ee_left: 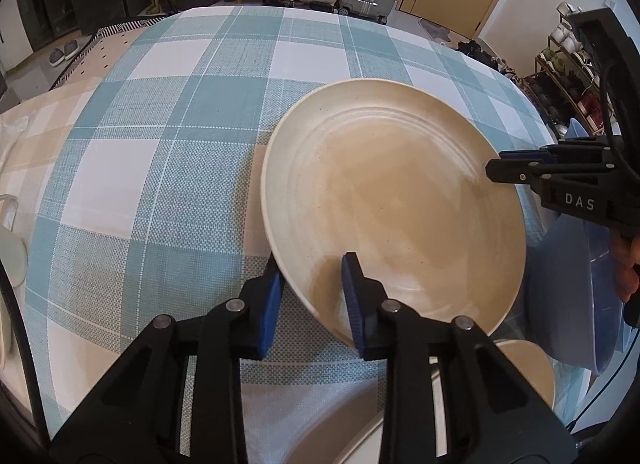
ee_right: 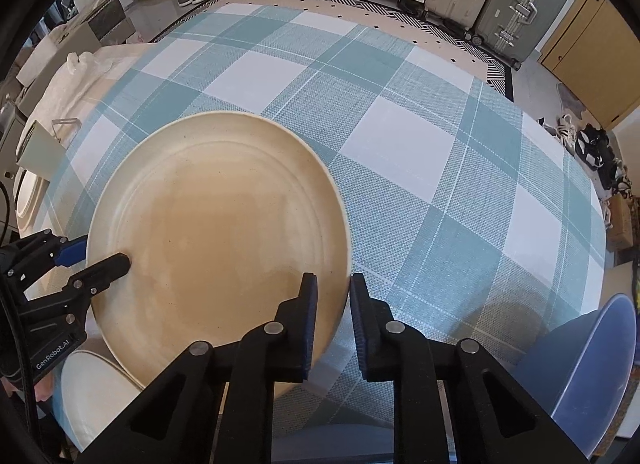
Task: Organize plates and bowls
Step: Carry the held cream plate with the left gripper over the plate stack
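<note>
A large beige plate (ee_left: 396, 200) is held above the checked tablecloth, also seen in the right wrist view (ee_right: 220, 232). My left gripper (ee_left: 312, 288) is shut on its near left rim, one finger above and one below; it shows in the right wrist view (ee_right: 96, 260). My right gripper (ee_right: 332, 304) is shut on the plate's right rim and shows in the left wrist view (ee_left: 508, 168). A smaller beige plate (ee_left: 532, 368) lies below the held one, and shows in the right wrist view (ee_right: 96, 392). A blue bowl (ee_right: 588, 376) stands at the near right.
The table carries a teal and white checked cloth (ee_right: 420, 152). The blue bowl also shows in the left wrist view (ee_left: 576, 304). A pale object (ee_right: 28, 188) sits at the table's left edge. Suitcases, drawers and a basket stand beyond the far edge.
</note>
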A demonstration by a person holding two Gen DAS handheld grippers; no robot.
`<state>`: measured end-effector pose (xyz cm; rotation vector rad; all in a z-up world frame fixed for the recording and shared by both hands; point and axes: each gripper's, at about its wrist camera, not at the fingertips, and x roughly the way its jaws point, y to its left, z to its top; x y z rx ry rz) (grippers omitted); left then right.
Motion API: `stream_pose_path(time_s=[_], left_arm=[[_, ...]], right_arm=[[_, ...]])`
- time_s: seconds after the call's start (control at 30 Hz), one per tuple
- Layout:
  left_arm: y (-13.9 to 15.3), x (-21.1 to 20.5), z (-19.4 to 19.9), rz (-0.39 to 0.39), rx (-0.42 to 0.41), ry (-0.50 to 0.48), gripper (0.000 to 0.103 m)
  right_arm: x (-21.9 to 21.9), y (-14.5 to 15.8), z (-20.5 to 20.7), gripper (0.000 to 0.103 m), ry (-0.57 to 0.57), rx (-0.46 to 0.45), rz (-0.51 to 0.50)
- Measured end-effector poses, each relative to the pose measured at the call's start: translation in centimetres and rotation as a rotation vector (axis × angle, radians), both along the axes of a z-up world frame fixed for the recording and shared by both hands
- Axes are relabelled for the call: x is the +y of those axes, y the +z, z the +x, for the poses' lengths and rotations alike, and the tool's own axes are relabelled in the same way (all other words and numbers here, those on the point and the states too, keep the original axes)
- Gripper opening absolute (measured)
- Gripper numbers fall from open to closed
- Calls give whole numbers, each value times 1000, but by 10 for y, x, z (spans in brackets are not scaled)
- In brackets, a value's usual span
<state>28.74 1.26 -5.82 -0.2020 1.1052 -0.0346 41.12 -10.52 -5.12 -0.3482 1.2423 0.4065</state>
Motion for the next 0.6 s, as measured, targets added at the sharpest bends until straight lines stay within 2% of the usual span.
stream_pose_path(time_s=[0.6], left_arm=[[29, 6, -20, 24, -73, 27, 25]], right_arm=[[6, 31, -14, 15, 13, -74, 35]])
